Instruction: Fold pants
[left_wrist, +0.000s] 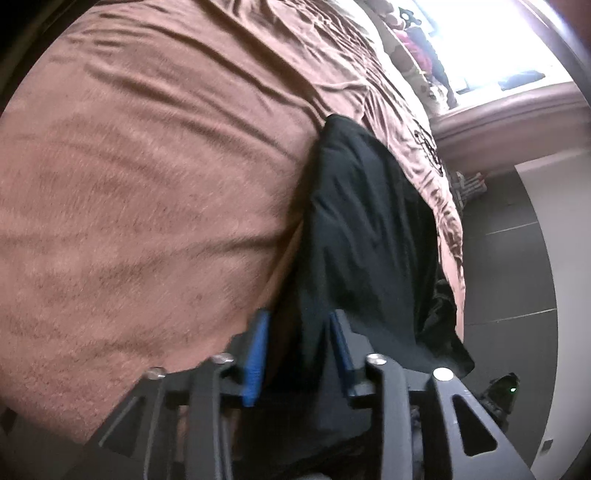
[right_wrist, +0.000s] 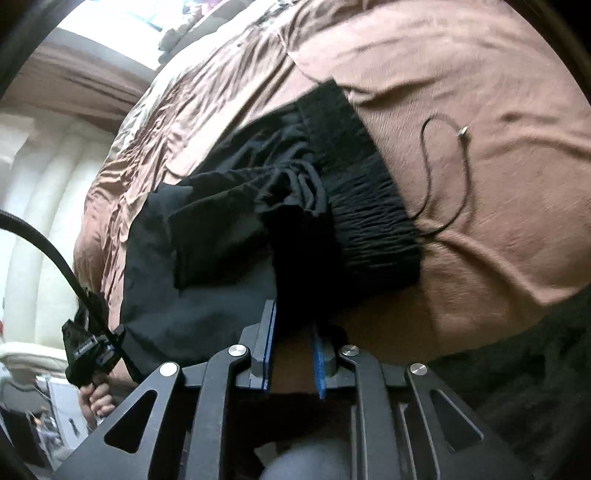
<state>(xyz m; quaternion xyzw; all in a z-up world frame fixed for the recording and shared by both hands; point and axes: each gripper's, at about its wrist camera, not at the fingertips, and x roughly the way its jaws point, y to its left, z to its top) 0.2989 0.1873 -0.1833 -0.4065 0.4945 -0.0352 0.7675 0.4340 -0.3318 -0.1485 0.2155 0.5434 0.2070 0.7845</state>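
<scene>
Left gripper (left_wrist: 299, 317) is pointing down at the edge of the bed (left_wrist: 147, 184), and its two blue pads (left_wrist: 255, 362) are standing apart. Dark cloth of the black pants (left_wrist: 369, 221) is lying in the gap between them, but the pads are not pressing on it, so this gripper is standing open. Right gripper (right_wrist: 293, 317) is likewise showing a narrow gap between its blue pads; black cloth is lying just ahead of the fingertips and brown cover is showing between the pads lower down. Whether the pads are pinching any cloth cannot be told from the right wrist view.

Black pants are lying on the brown bed cover near the bed's edge. In the right wrist view the gathered elastic waistband (right_wrist: 369, 192) is lying flat toward the middle of the bed, with bunched and partly doubled-over fabric beside it reaching toward the bed's edge. In the left wrist view one long leg is running along the bed's edge, and part of it is hanging over the side above the dark tiled floor (left_wrist: 509, 258).

A thin black drawstring (right_wrist: 436, 177) is trailing from the waistband across the cover in a loop. The person's left hand (right_wrist: 98, 400) is holding the other gripper's handle at the left edge of the right wrist view.
</scene>
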